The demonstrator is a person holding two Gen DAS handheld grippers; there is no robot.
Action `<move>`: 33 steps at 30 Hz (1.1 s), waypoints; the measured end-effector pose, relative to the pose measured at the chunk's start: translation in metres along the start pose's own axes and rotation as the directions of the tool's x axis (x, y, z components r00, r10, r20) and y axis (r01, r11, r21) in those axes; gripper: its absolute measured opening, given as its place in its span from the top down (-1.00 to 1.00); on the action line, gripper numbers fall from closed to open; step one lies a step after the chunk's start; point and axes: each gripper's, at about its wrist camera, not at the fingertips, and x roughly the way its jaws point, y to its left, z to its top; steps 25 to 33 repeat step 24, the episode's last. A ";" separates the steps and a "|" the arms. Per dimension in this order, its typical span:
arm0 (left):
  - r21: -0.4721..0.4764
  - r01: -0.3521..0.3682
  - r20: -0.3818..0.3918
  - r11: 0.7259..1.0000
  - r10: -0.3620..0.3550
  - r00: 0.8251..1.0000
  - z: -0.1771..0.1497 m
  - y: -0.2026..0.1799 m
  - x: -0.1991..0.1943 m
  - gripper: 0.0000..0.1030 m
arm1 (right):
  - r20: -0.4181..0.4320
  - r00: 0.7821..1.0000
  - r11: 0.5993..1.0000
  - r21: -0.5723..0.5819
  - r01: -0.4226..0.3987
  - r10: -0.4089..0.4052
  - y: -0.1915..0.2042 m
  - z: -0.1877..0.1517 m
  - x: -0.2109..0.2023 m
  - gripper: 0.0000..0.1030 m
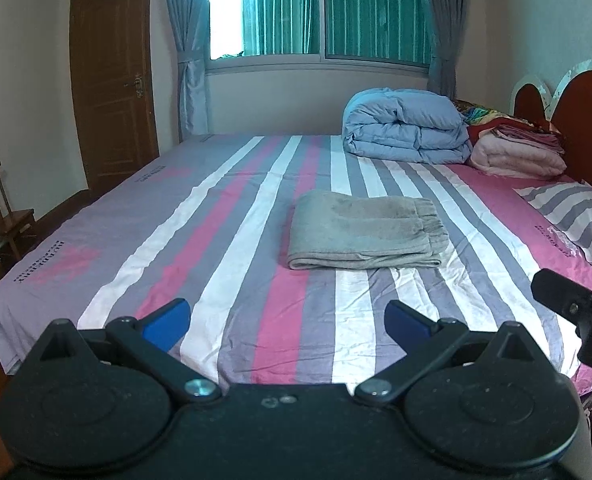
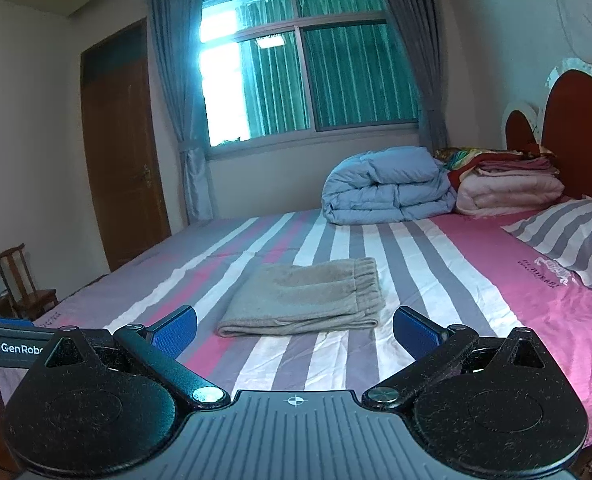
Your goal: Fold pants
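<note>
In the left wrist view, the left gripper (image 1: 287, 322) sits at the near edge of the bed (image 1: 232, 240), its jaws spread wide and holding nothing; the blue pads (image 1: 167, 318) hang above the striped sheet without touching it. The pants (image 1: 362, 236), grey-beige and folded into a compact rectangle, lie flat on the middle of the bed, well ahead of the jaws, with the elastic waistband toward the headboard (image 1: 576, 120). The sheet carries pink, grey and white stripes and shows light creasing. A folded blue duvet (image 1: 408, 126) rests at the far side of the bed, with a pink folded blanket (image 1: 516, 156) just beside it against the headboard, and a striped pillow (image 1: 576, 216) lies to the right. Part of the right gripper (image 1: 576, 304) enters at the right edge. The far wall holds a window (image 1: 316, 12) flanked by grey curtains (image 1: 184, 48); a wooden door (image 1: 112, 80) stands to the left, and a small wooden chair (image 1: 4, 216) sits on the floor beside the bed. In the right wrist view, the right gripper (image 2: 295, 326) likewise has its jaws wide apart and empty, above the near edge of the bed (image 2: 456, 280). The pants (image 2: 308, 300) lie just ahead, between the two blue pads (image 2: 176, 328) in the frame but apart from them. The duvet (image 2: 384, 186), blanket (image 2: 508, 192), pillow (image 2: 568, 236), headboard (image 2: 576, 128), window (image 2: 308, 80), door (image 2: 124, 152) and chair (image 2: 24, 284) appear again.
</note>
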 end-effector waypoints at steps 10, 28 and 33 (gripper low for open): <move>0.007 0.012 0.036 1.000 -0.012 0.999 0.001 0.002 -0.005 -0.88 | 0.008 0.999 0.999 -0.020 0.044 -0.044 -0.001 0.002 -0.001 -1.00; 0.026 0.058 0.040 0.998 -0.059 0.997 -0.003 -0.005 -0.006 -0.84 | 0.016 0.999 0.999 -0.013 0.047 -0.046 -0.005 0.002 -0.003 -1.00; 0.026 0.058 0.040 0.998 -0.059 0.997 -0.003 -0.005 -0.006 -0.84 | 0.016 0.999 0.999 -0.013 0.047 -0.046 -0.005 0.002 -0.003 -1.00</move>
